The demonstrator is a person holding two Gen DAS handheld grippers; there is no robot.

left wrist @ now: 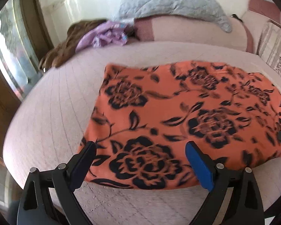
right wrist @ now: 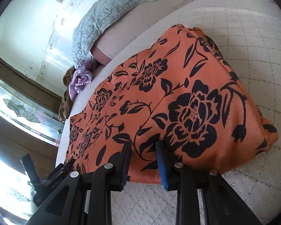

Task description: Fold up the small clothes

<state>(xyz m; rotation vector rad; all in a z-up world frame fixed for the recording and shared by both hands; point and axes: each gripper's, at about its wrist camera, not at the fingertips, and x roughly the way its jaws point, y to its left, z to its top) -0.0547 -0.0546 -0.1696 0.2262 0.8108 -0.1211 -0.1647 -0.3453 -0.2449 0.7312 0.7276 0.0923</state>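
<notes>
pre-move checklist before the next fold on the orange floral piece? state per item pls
1. Left gripper clear of the cloth: ok. Jaws stand wide, nothing pinched between them.
2. Right gripper has a grip on the orange floral garment: cannot tell. Jaws stand narrow at the near edge, but whether the pads pinch fabric is not clear.
3. Garment flat on the pale quilted surface: ok, though its right end is rounded and bunched.
4. Near edge within reach of both grippers: ok.
5. Fold area free of other items: ok. The purple clothes pile and grey quilted pillow lie beyond the far edge.
</notes>
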